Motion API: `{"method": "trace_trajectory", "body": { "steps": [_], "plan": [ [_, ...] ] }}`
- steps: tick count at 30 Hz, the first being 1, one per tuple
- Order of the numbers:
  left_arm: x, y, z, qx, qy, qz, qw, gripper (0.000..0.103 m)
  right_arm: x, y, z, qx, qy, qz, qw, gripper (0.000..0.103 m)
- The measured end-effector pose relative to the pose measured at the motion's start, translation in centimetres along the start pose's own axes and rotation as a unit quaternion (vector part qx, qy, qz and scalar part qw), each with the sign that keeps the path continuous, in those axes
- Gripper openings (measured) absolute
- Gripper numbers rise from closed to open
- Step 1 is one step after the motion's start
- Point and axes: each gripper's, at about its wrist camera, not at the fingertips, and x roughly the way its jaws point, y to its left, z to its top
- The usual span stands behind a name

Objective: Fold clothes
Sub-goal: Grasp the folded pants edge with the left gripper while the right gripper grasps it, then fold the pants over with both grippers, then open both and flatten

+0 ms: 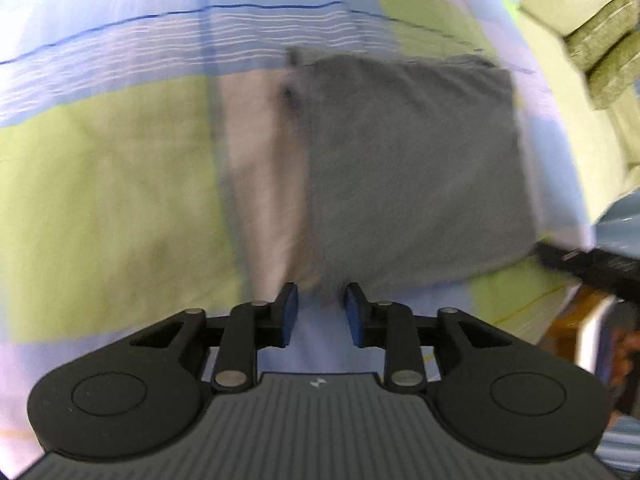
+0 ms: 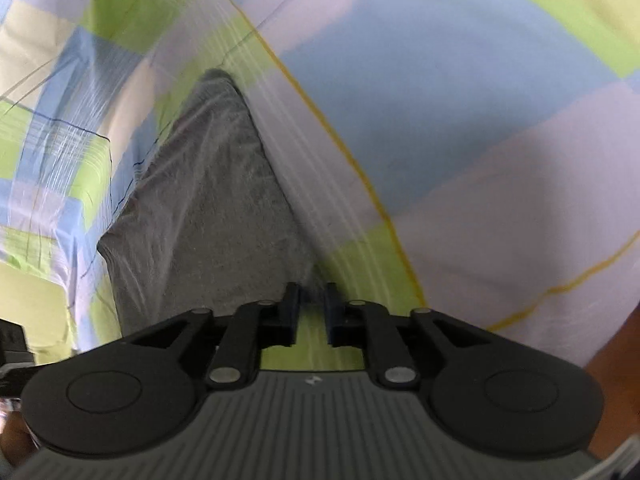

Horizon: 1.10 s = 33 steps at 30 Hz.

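Two grippers over one folded grey garment (image 1: 412,168), and both sets of jaws stand apart with nothing pinched. In the left wrist view the left gripper (image 1: 321,312) sits low in the centre of the frame, its blue-padded fingers (image 1: 291,312) spread, bare sheet showing in the gap between them. The garment lies as a rough rectangle in the middle and right of that frame, flat on the checked bedsheet (image 1: 112,184), its nearest corner just above the fingertips; whether the cloth touches them I cannot tell through the blur. The sheet is blocks of lime green, pale blue and lilac, with a band of fine white stripes and a dark blue line across the upper left. In the upper right corner sits a green cushion (image 1: 588,12). At the right edge, a dark part of the other tool (image 1: 592,268) pokes in.

Over to the right wrist view: the right gripper (image 2: 311,312) is at lower centre, jaws parted, green sheet visible in the gap. The garment runs as a grey wedge from upper centre down to the lower left, its near edge just at the fingertips, not clamped. A yellow line crosses the sheet at right.

Writing? Only a small white logo mark (image 2: 311,381) on each gripper's ribbed body, no letters readable.
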Motion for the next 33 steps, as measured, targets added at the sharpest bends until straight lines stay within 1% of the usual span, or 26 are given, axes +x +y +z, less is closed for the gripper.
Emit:
{"method": "trace_trajectory", "body": {
  "steps": [1,2,3,4,5,6,7,8,9,11,13,14,16,18,20,21,22,23,24,25,26,27,28,29,31,33],
  "plan": [
    [-0.8,-0.1,-0.1,0.016,-0.008,0.034,0.9993,0.034,-1.2,0.9,0.1,-0.029,-0.024,-0.035,0.999,0.04],
    [-1.8,-0.5,0.1,0.033,-0.026,0.057,0.9975,0.034,-2.0,1.6,0.1,-0.051,-0.042,-0.058,0.996,0.04],
    [-2.7,-0.9,0.5,0.045,-0.048,0.062,0.9959,0.034,-2.5,2.3,0.4,-0.076,-0.058,-0.058,0.994,0.039],
    [-3.2,-1.3,0.9,0.052,-0.063,0.055,0.9951,0.034,-3.3,3.1,0.6,-0.111,-0.08,-0.054,0.989,0.034],
    [-4.0,-2.3,1.7,0.066,-0.093,0.035,0.9929,0.034,-3.7,3.9,1.1,-0.143,-0.094,-0.039,0.984,0.029],
    [-4.3,-3.4,2.4,0.078,-0.116,0.013,0.99,0.035,-3.6,4.8,1.7,-0.172,-0.096,-0.019,0.98,0.019],
    [-4.3,-4.1,2.9,0.09,-0.131,0.0,0.9874,0.035,-3.1,5.7,2.4,-0.198,-0.091,-0.001,0.976,0.015],
    [-4.0,-5.3,3.6,0.106,-0.149,-0.015,0.983,0.035,-2.1,6.9,3.3,-0.232,-0.087,0.02,0.969,0.015],
    [-3.6,-5.7,3.9,0.115,-0.155,-0.013,0.9812,0.035,-1.5,7.8,3.7,-0.25,-0.086,0.031,0.964,0.015],
    [-1.6,-7.1,5.2,0.144,-0.175,0.008,0.9739,0.035,0.7,9.9,4.8,-0.293,-0.083,0.046,0.951,0.015],
    [0.2,-7.3,6.2,0.148,-0.185,0.029,0.9711,0.036,2.7,10.8,6.1,-0.321,-0.082,0.053,0.942,0.015],
    [1.1,-6.8,6.6,0.147,-0.187,0.043,0.9703,0.035,3.9,11.2,6.8,-0.334,-0.085,0.053,0.937,0.015],
    [2.5,-5.8,7.0,0.135,-0.179,0.066,0.9722,0.031,6.1,11.0,8.6,-0.341,-0.09,0.042,0.935,0.014],
    [2.9,-5.4,7.0,0.136,-0.184,0.067,0.9712,0.031,7.2,10.4,10.0,-0.319,-0.096,0.046,0.942,0.008],
    [2.7,-5.8,6.9,0.146,-0.184,0.078,0.969,0.031,7.1,9.9,10.6,-0.293,-0.098,0.059,0.949,0.008],
    [2.5,-6.0,6.9,0.149,-0.184,0.086,0.9679,0.031,6.6,9.6,10.7,-0.28,-0.101,0.064,0.952,0.009],
    [2.1,-6.4,6.9,0.148,-0.185,0.097,0.9667,0.032,6.2,9.4,10.9,-0.267,-0.105,0.07,0.956,0.014],
    [1.5,-6.6,6.9,0.143,-0.186,0.105,0.9665,0.033,5.5,9.3,10.8,-0.257,-0.11,0.074,0.957,0.016],
    [0.8,-6.9,6.8,0.135,-0.187,0.114,0.9664,0.042,4.7,9.3,10.3,-0.253,-0.113,0.074,0.958,0.017],
    [0.0,-7.2,6.4,0.124,-0.188,0.122,0.9667,0.046,3.9,9.3,9.7,-0.253,-0.114,0.072,0.958,0.017],
    [-0.7,-7.5,5.9,0.117,-0.187,0.124,0.9675,0.046,3.0,9.4,9.0,-0.253,-0.115,0.07,0.958,0.017],
    [-1.3,-7.8,5.3,0.116,-0.184,0.121,0.9686,0.046,2.2,9.4,8.4,-0.252,-0.116,0.068,0.958,0.018],
    [-1.7,-8.6,4.1,0.116,-0.176,0.113,0.971,0.046,1.5,9.6,7.2,-0.264,-0.112,0.067,0.956,0.018],
    [-1.6,-9.0,3.3,0.116,-0.168,0.107,0.9732,0.046,0.9,10.0,5.4,-0.289,-0.101,0.067,0.95,0.018],
    [-1.2,-9.5,2.1,0.115,-0.15,0.102,0.9767,0.05,0.8,10.6,2.9,-0.322,-0.08,0.071,0.941,0.017],
    [1.0,-10.1,0.9,0.109,-0.116,0.124,0.9795,0.05,1.6,10.7,0.5,-0.346,-0.052,0.069,0.934,0.017]
  ]
}}
